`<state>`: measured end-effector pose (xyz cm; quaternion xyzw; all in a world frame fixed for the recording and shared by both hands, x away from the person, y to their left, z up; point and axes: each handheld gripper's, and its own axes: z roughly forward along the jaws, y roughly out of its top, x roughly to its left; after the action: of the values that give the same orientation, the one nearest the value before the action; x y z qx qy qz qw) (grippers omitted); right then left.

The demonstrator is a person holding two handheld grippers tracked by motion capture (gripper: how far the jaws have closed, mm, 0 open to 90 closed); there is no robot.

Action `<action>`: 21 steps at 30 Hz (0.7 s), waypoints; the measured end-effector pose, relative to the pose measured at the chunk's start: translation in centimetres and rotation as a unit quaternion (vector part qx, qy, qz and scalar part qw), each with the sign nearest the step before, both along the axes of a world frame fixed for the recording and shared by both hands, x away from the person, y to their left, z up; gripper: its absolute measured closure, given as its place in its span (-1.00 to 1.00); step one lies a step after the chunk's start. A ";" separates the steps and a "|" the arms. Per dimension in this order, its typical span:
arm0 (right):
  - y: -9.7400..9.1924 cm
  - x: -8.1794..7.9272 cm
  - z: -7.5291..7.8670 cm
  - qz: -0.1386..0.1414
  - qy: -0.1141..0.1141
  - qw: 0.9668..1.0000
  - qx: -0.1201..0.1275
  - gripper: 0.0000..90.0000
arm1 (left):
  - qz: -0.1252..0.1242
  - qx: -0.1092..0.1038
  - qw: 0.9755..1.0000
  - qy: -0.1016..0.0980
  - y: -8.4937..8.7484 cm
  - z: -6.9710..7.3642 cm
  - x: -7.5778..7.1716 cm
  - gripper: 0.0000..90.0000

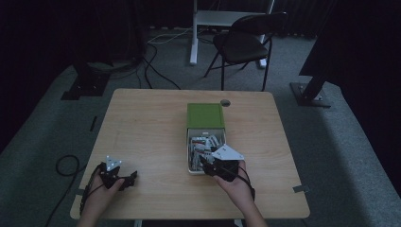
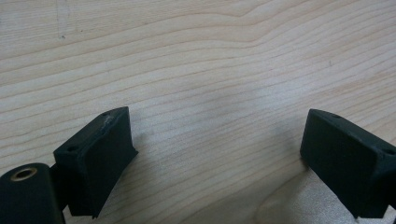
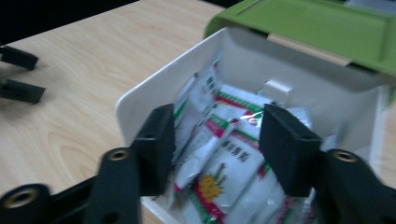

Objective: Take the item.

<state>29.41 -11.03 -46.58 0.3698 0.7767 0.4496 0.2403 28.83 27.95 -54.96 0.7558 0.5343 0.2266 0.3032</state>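
I'm looking down on what reads as a lab or recording studio, not a home. The pale wooden table (image 1: 156, 137) sits in the middle of grey carpet (image 1: 331, 142). Beyond its far edge I see a black folding chair (image 1: 243, 42) and the white leg of a desk or stand (image 1: 194, 33). Black cables (image 1: 156, 71) snake over the floor past its far left corner. Dark stand bases (image 1: 309, 94) flank it on both sides, and black drapes (image 1: 71, 23) close off everything behind.
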 end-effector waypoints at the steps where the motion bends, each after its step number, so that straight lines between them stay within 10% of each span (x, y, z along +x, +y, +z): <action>1: 0.0 0.2 -0.2 0.011 0.015 1.000 0.005 0.09 | 0.001 -0.001 1.000 -0.001 0.0 0.0 0.0 -0.78; 21: 1.4 1.2 -2.9 -0.005 0.066 0.998 0.003 0.29 | 0.001 -0.001 1.000 0.000 0.0 0.0 0.0 -0.78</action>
<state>30.56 -9.66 -49.45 0.4034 0.7877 0.4252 0.1899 28.83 27.94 -54.97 0.7552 0.5347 0.2268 0.3038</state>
